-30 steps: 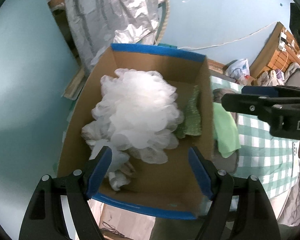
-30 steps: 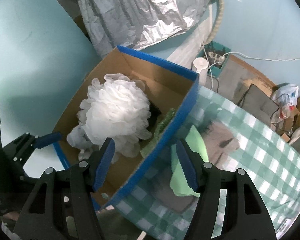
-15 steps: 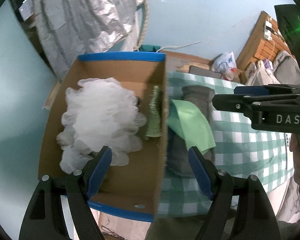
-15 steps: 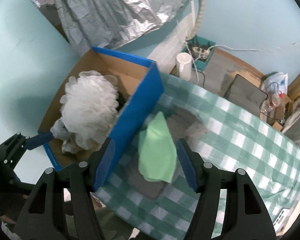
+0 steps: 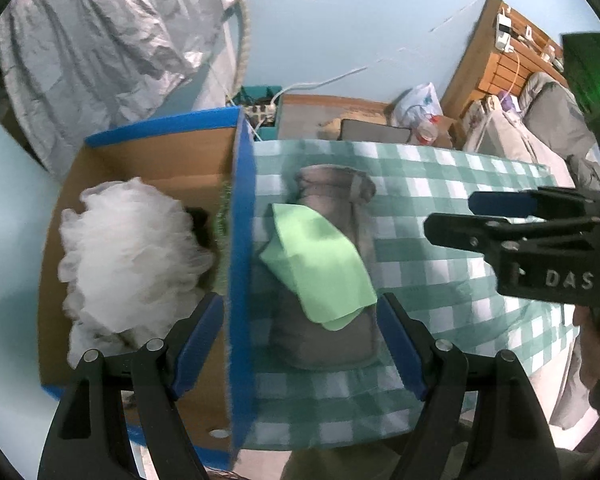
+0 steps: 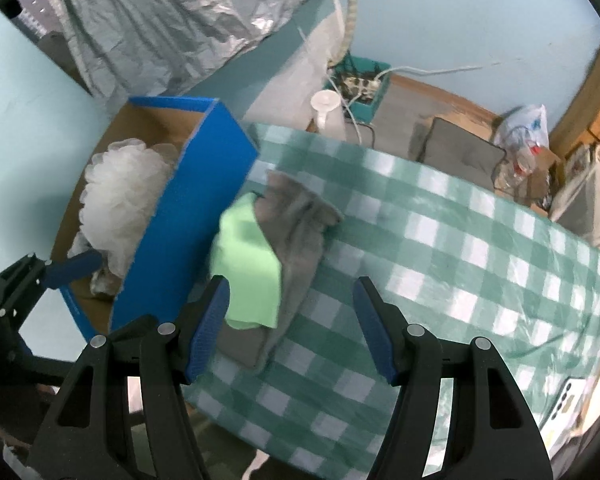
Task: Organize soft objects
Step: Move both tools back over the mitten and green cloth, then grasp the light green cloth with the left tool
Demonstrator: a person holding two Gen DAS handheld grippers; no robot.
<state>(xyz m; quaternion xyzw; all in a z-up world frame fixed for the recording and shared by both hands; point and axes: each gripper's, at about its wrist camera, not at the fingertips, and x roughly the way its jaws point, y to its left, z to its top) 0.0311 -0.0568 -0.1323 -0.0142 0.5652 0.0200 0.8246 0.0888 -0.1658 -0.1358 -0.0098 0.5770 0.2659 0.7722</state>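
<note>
A cardboard box (image 5: 242,240) with blue edges stands at the left end of the checked table (image 5: 440,288). It holds a white mesh puff (image 5: 128,256) and a glittery green sponge (image 5: 223,216). Right of the box wall, a light green cloth (image 5: 320,264) lies on a grey cloth (image 5: 332,188). My left gripper (image 5: 300,340) hovers open above the box wall and both cloths, touching nothing. My right gripper (image 6: 292,308) is open and empty too, above the green cloth (image 6: 246,268) and grey cloth (image 6: 296,216). The box (image 6: 196,208) and puff (image 6: 120,196) sit at its left.
A silver foil sheet (image 5: 100,52) hangs behind the box. A teal tray with a power strip (image 6: 360,76) and a white plastic bag (image 6: 528,128) lie on the floor beyond the table. Wooden furniture (image 5: 496,68) stands at the far right. The tablecloth (image 6: 440,240) stretches right.
Both grippers have moved right, from over the box's inside to over its right wall and the cloths on the table. Their jaws stay equally wide.
</note>
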